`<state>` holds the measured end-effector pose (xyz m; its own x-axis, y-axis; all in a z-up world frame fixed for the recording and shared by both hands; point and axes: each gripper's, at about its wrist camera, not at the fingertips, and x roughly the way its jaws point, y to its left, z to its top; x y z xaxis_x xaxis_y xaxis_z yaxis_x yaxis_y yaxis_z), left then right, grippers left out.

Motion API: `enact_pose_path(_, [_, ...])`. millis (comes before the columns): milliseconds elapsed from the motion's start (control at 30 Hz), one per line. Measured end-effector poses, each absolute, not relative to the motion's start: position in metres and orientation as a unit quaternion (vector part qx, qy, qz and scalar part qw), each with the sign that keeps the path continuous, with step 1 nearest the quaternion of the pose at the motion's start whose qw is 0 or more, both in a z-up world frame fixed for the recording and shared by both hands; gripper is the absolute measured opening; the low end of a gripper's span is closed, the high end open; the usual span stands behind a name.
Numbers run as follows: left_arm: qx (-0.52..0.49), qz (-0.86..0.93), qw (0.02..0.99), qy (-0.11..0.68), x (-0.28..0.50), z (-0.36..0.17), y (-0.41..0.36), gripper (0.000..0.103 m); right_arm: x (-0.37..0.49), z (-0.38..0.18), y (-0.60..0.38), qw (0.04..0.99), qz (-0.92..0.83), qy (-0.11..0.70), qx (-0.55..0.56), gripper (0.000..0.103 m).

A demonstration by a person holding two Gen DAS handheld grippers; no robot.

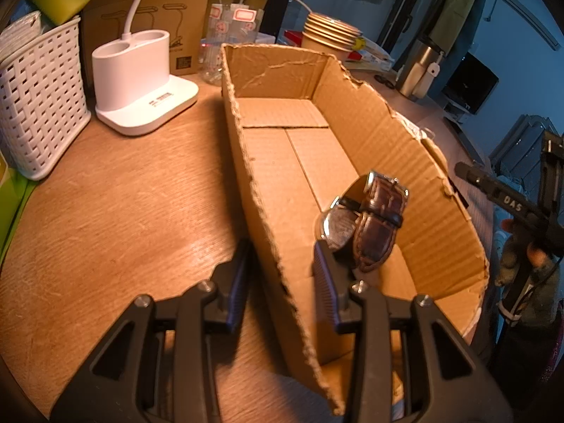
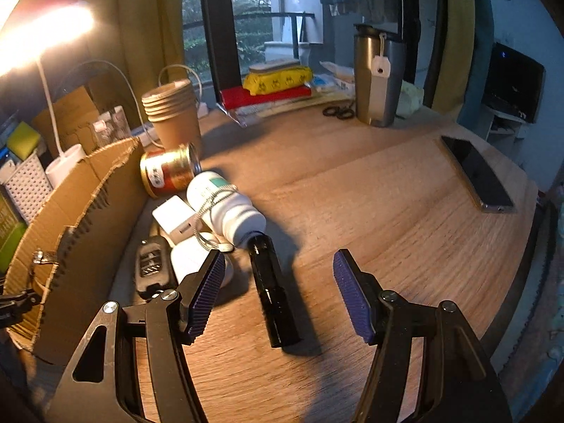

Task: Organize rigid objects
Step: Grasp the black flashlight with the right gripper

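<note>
Left gripper [image 1: 282, 275] pinched the brown cardboard box's [image 1: 282, 162] torn wall, apparently steadying it, while the open right gripper [image 2: 278, 296] straddled a black cylindrical tube [image 2: 273, 289] beside it.

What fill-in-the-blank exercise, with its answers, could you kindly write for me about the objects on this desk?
1. Inside the cardboard box rests a brown-strapped ___.
2. The white bottle lies on its ___ next to the gold tin.
3. The right gripper has its jaws ___, with the black tube on the table just ahead of them.
4. Behind the gold tin stands a stack of paper ___.

Answers: watch; side; open; cups
</note>
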<state>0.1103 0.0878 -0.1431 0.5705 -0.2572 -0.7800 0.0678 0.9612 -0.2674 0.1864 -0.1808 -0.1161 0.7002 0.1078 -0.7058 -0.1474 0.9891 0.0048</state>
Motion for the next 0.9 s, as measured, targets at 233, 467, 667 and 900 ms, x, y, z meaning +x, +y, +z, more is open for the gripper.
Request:
enact_pose_path(233, [-0.104, -0.092, 0.88, 0.454, 0.11, -0.143, 0.088, 0.038, 0.19, -0.126, -0.179, 0.918, 0.068, 0.389, -0.031, 0.067])
enact_pose_path(467, [-0.104, -0.092, 0.88, 0.454, 0.11, -0.143, 0.088, 0.038, 0.197, -0.134, -0.175, 0.913, 0.068, 0.401, -0.04, 0.057])
enact_pose_path(667, [-0.104, -0.092, 0.88, 0.454, 0.11, -0.143, 0.088, 0.038, 0.199, -0.14, -0.174, 0.907, 0.067, 0.414, -0.048, 0.036])
enact_pose_path(900, [-0.104, -0.093, 0.88, 0.454, 0.11, -0.143, 0.088, 0.038, 0.197, -0.142, -0.173, 0.906, 0.069, 0.413, -0.055, 0.022])
